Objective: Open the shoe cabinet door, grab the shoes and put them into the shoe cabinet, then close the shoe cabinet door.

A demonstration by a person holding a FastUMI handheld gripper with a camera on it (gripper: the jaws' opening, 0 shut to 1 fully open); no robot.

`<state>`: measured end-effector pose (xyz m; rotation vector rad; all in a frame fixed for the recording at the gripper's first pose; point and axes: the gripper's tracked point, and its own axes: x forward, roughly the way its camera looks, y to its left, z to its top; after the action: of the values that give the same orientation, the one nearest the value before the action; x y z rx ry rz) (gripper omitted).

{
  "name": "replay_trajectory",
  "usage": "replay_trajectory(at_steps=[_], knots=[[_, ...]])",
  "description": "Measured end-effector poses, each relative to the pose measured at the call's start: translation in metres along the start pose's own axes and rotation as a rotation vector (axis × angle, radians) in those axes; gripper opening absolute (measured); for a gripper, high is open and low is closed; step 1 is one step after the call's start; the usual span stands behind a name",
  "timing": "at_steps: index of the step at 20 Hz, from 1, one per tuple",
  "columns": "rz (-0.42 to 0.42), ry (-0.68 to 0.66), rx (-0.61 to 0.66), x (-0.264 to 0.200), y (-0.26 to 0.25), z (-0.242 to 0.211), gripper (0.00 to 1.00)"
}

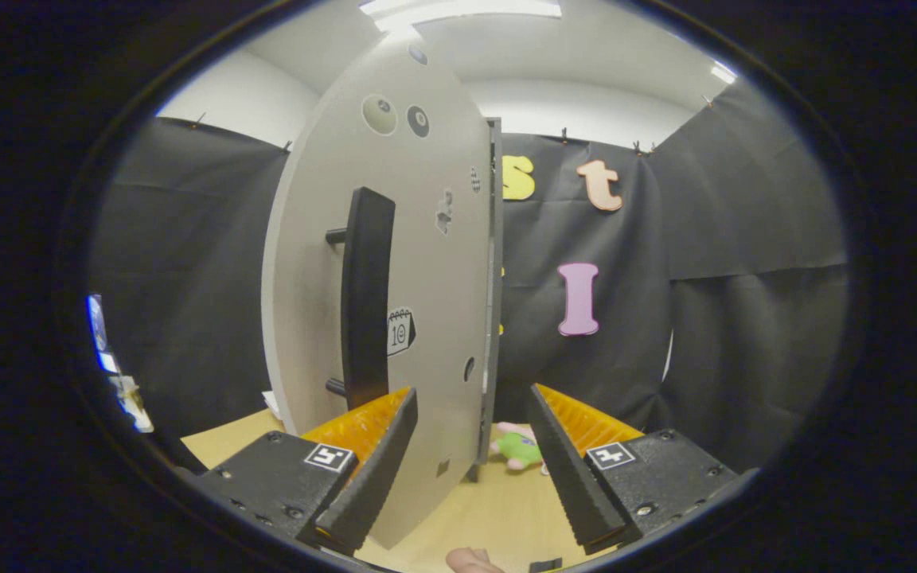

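- One gripper (470,458) is seen at the bottom centre of the frame, its fingers spread wide apart and pinching nothing.
- The shoe cabinet door (427,263) stands just ahead of the left finger, in the centre-left of the frame, swung out so that its face is seen at a slant and its free edge (495,294) points toward the middle of the frame.
- The door's long axis runs upright, from the wooden floor (490,509) nearly to the top of the frame.
- A black bar handle (367,298) is mounted upright on the door face, just above and beyond the left fingertip; it is not held.
- The door's lower edge is seen passing behind the left finger; whether finger and door touch cannot be told.
- A small green and pink shoe (520,447) lies on the floor beyond the fingers, low centre, just right of the door's free edge and between the two fingertips in line of sight.
- Judged: door is open, shoe pickup is next; shoe is ahead and slightly down, so a forward and downward reach is called for.
- Open room is seen to the right of the door edge, up to the black cloth wall (705,302); the door edge crowds the left side of that path.
- The cabinet's interior cannot be seen.
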<state>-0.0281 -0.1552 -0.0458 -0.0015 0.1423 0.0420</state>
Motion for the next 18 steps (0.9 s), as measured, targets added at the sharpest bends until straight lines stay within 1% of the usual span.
replay_trajectory(at_steps=[5, 8, 10, 11, 12, 13, 16, 18], knots=[[0.008, -0.040, 0.002, 0.036, 0.054, -0.001, 0.92], [0.070, -0.013, -0.021, 0.066, 0.103, -0.012, 0.92], [0.112, 0.040, 0.004, 0.076, 0.133, -0.028, 0.93], [0.122, 0.054, 0.031, 0.077, 0.143, -0.033, 0.95], [0.128, 0.061, 0.038, 0.076, 0.150, -0.037, 0.96], [0.128, 0.055, 0.032, 0.072, 0.154, -0.038, 0.96], [0.089, 0.038, -0.003, 0.057, 0.152, -0.041, 0.97], [0.068, 0.030, -0.003, 0.042, 0.151, -0.045, 0.97]])
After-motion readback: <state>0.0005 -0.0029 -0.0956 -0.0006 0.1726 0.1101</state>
